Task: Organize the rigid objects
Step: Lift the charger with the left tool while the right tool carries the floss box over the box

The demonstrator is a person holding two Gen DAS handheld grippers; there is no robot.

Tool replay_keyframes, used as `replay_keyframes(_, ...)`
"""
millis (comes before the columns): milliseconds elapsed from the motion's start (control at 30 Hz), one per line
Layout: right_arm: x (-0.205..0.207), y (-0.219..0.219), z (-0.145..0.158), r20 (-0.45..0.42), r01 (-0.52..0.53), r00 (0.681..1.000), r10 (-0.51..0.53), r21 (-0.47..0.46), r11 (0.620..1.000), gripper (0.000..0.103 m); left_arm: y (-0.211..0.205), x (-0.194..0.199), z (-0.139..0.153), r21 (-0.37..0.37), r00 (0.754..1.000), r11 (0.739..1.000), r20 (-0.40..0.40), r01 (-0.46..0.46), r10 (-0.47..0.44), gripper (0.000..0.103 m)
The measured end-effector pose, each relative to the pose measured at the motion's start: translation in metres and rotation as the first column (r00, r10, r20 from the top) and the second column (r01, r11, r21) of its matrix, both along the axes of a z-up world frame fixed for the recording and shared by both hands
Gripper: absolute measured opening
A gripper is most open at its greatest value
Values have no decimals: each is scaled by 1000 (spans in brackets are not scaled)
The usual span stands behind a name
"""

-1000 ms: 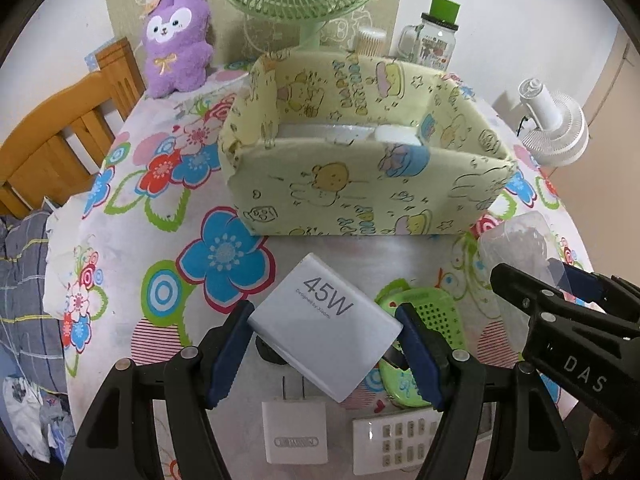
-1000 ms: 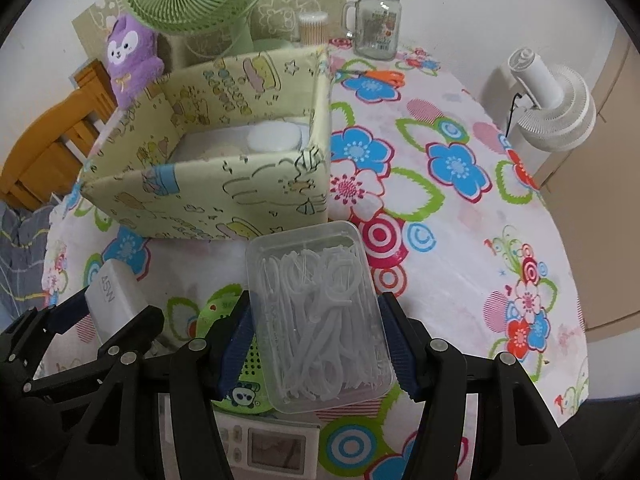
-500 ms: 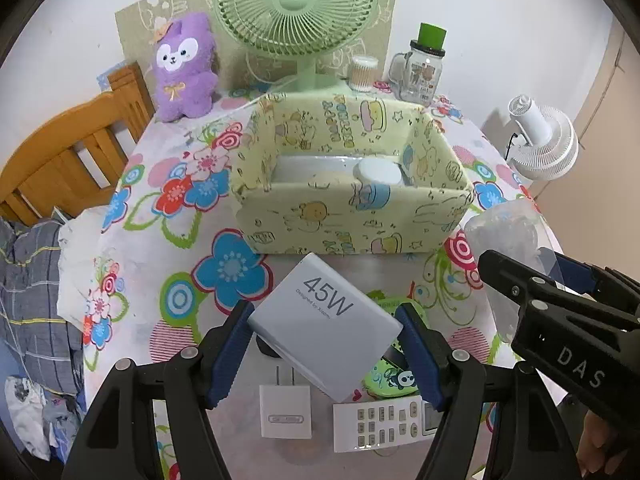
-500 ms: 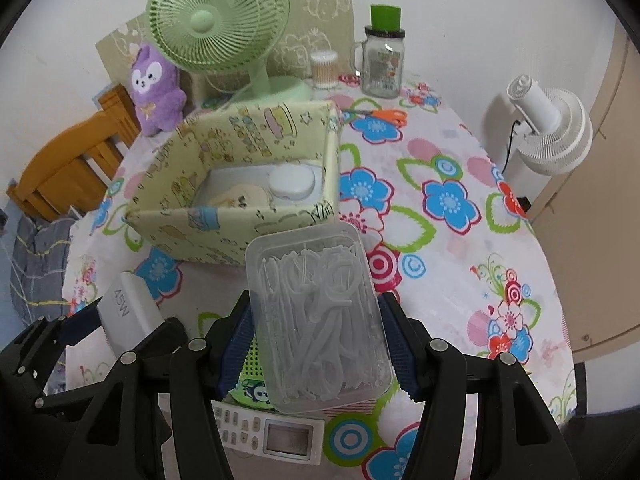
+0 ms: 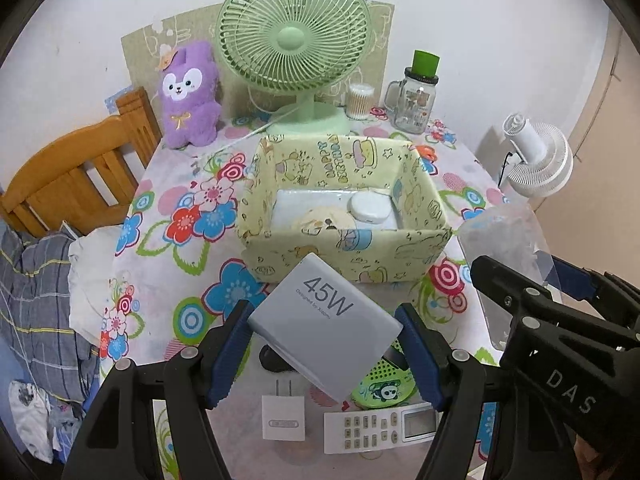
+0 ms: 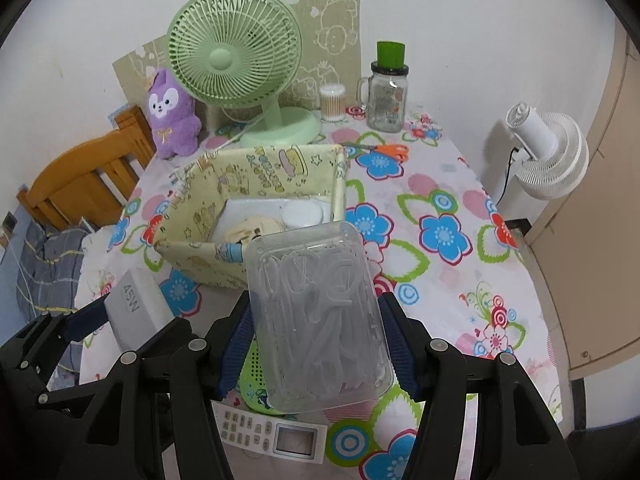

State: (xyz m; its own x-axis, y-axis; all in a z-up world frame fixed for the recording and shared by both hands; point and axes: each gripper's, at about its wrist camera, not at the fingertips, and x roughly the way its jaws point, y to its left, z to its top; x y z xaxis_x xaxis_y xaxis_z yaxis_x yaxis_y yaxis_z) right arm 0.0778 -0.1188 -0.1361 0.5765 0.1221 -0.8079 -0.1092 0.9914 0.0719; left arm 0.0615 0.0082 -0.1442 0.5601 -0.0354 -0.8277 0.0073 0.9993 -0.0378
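Through the left wrist view, my left hand-held gripper (image 5: 324, 346) is clamping the grey 45W charger (image 5: 325, 324) above the worktop (image 5: 176, 280); the yellow fabric bin (image 5: 344, 258) is lying straight ahead, its long axis crosswise.

Through the right wrist view, my right hand-held gripper (image 6: 316, 346) is gripping the clear floss-pick box (image 6: 316, 320), pointing lengthwise toward the bin (image 6: 208, 256), which is sitting ahead-left and looks nearer to this hand.

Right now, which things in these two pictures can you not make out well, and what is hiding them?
- Black object, left wrist view: mostly behind the grey 45W charger block.
- Green perforated plastic item, right wrist view: largely covered by the clear plastic box of floss picks.
- White remote control, right wrist view: its left end hidden by the right claw.
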Motion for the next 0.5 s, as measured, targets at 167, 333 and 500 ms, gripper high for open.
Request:
replay_keyframes(167, -1, 2, 8, 7, -8, 1000, 8, 5, 1000, 64, -3, 2, 8, 18, 1000, 1000, 7, 4, -4, 74)
replay_keyframes(333, 0, 4, 14, 8, -12, 1000, 11, 4, 1000, 64, -2, 4, 13, 23, 1000, 1000, 8, 0, -1, 74)
replay_keyframes(500, 2, 7, 18, 12, -8, 1000, 8, 5, 1000, 64, 1, 6, 18, 34, 1000, 999, 22, 6, -6, 74)
